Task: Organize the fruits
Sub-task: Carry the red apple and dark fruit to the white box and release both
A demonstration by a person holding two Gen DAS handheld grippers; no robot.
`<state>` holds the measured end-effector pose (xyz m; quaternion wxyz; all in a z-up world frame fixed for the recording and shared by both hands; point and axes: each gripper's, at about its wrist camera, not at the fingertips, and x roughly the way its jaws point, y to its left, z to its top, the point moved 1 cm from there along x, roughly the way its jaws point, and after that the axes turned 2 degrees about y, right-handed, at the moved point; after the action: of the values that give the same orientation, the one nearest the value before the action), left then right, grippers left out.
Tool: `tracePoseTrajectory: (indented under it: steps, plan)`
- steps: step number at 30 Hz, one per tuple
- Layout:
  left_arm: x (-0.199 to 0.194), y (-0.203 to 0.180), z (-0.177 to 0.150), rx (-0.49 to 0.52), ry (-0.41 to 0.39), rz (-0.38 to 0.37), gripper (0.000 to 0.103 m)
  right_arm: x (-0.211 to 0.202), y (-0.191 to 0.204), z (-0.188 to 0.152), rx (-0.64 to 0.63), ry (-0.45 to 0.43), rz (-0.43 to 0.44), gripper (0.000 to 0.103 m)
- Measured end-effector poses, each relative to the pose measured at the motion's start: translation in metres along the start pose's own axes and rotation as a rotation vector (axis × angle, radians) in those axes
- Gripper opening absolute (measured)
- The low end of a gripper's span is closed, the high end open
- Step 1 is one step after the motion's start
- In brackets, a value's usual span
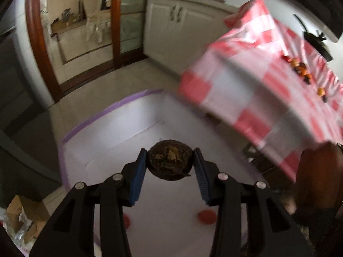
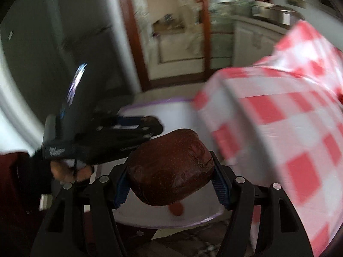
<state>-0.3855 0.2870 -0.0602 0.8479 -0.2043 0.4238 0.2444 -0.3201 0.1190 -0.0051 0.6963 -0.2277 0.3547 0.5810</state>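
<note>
My left gripper (image 1: 170, 163) is shut on a small round dark fruit with dried brown-green leaves on top (image 1: 170, 161), held above a white box with a purple rim (image 1: 107, 128). My right gripper (image 2: 169, 178) is shut on a large dark red wrinkled fruit (image 2: 169, 167), held over the same white box (image 2: 163, 111). The left gripper also shows in the right wrist view (image 2: 148, 122), to the left, over the box. Several small orange, red and dark fruits (image 1: 300, 68) lie on the red-and-white checked table (image 1: 246, 81) at the right.
Red fruits (image 1: 206, 216) lie on the box floor; one shows in the right wrist view (image 2: 176, 209). The checked table (image 2: 289, 132) stands right beside the box. A black pan (image 1: 317, 40) rests on the table's far side. White cabinets (image 1: 178, 27) and a wooden door frame (image 1: 38, 42) stand behind.
</note>
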Motion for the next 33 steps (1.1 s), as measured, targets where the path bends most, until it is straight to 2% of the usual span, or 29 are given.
tracePoseTrajectory:
  steps: [5, 13, 16, 28, 32, 33]
  plan:
    - [0.027, 0.033, -0.022, -0.064, 0.079, 0.065, 0.044, 0.060, 0.036, -0.015, -0.139, 0.146, 0.012, 0.064]
    - [0.056, 0.057, -0.043, -0.099, 0.170, 0.135, 0.044, 0.116, 0.031, -0.023, -0.100, 0.264, 0.040, 0.064]
    - [0.060, 0.062, -0.044, -0.120, 0.190, 0.131, 0.044, 0.132, 0.030, -0.030, -0.097, 0.303, 0.039, 0.064]
    - [0.076, 0.059, -0.042, -0.090, 0.278, 0.201, 0.046, 0.161, 0.010, -0.033, -0.057, 0.374, -0.002, 0.065]
    - [0.077, 0.060, -0.042, -0.084, 0.282, 0.181, 0.054, 0.162, 0.012, -0.030, -0.064, 0.369, -0.004, 0.067]
    - [0.077, 0.060, -0.042, -0.083, 0.284, 0.174, 0.055, 0.160, 0.013, -0.027, -0.065, 0.350, -0.001, 0.070]
